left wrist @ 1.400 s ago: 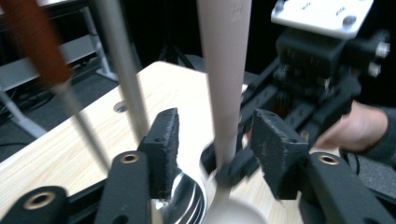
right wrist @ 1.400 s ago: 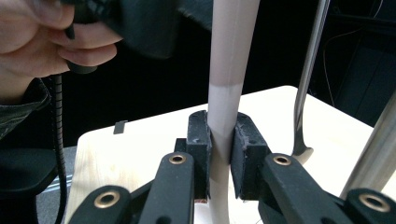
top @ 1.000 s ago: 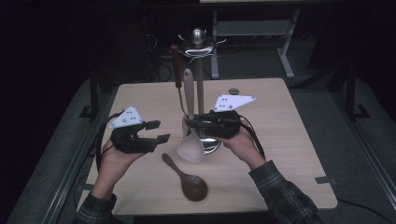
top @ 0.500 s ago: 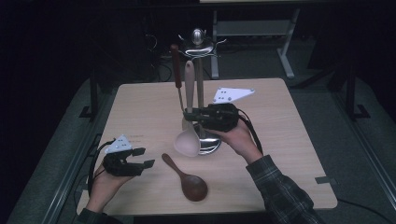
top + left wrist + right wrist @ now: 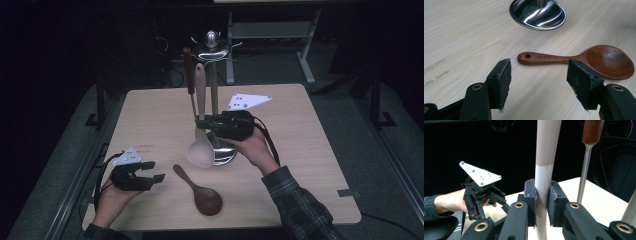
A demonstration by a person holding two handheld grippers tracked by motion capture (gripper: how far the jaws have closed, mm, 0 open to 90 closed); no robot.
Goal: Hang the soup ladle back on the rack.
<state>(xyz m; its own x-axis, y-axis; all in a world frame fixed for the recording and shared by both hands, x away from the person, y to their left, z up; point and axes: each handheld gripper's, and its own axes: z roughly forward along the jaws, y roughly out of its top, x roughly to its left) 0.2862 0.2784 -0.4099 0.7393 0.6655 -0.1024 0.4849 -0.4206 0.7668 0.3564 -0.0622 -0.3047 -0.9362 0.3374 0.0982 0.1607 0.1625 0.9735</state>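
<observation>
A dark wooden spoon (image 5: 200, 192) (image 5: 564, 59) lies flat on the table, its handle pointing toward the chrome utensil stand (image 5: 212, 45). My left gripper (image 5: 154, 171) (image 5: 539, 85) hovers low at the table's front left, open, with the spoon's handle just beyond its jaws and nothing between them. My right gripper (image 5: 200, 122) (image 5: 543, 202) is shut on the handle of a pale spoon (image 5: 201, 152) (image 5: 546, 150) that hangs upright at the stand. Beside it hangs a utensil with a red-brown handle (image 5: 586, 170) and a metal shaft.
The stand's round chrome base (image 5: 227, 152) (image 5: 537, 13) sits mid-table, just behind the wooden spoon. The light wooden table (image 5: 310, 150) has bare room to the right and at the back left. Dark floor and metal frames surround it.
My left gripper has dropped from beside the stand to the front left of the table, low by the wooden spoon's handle. The right gripper has kept its hold on the pale spoon.
</observation>
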